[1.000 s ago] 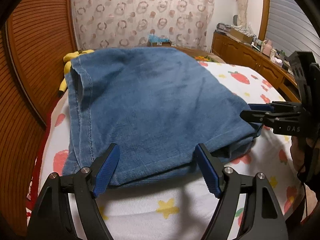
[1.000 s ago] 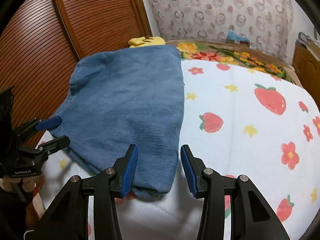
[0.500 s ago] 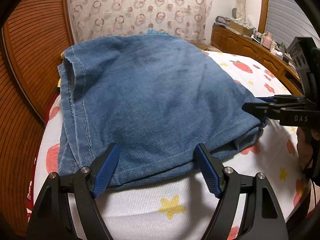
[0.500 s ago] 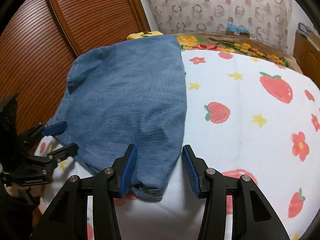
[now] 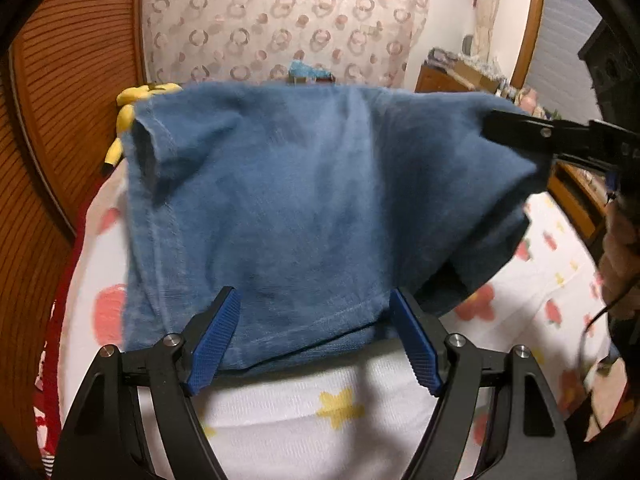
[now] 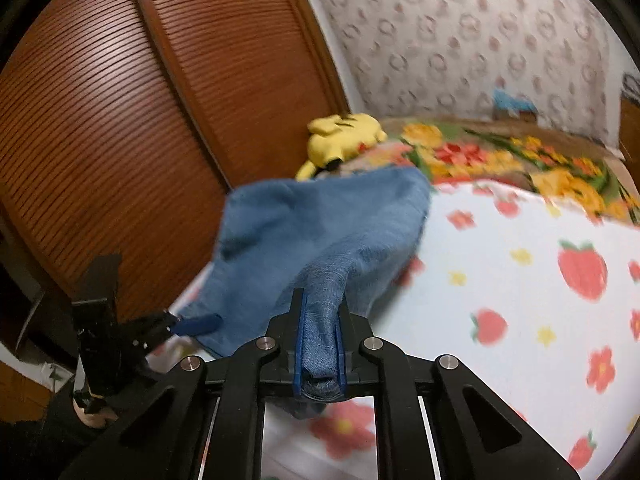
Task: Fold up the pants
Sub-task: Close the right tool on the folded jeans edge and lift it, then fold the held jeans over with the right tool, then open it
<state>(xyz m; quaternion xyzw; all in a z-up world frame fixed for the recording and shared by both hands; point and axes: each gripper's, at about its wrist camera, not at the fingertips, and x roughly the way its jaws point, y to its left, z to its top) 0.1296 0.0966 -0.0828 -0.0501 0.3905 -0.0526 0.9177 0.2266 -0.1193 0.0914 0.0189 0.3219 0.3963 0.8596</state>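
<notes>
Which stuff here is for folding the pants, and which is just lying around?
For the job:
blue pants
right gripper, its jaws closing on the pants
left gripper, open

Just lying around:
yellow plush toy
strawberry sheet
flowered blanket

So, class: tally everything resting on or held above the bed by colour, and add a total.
Blue: 1, the pants, bunched in the closing right gripper
Yellow: 1, the plush toy
Black with blue pads: 2, that one and the open left gripper
Total: 4

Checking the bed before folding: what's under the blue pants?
Under the blue pants lies the strawberry-print sheet; a yellow plush toy sits behind them. Anything beneath the cloth's middle is hidden.
</notes>
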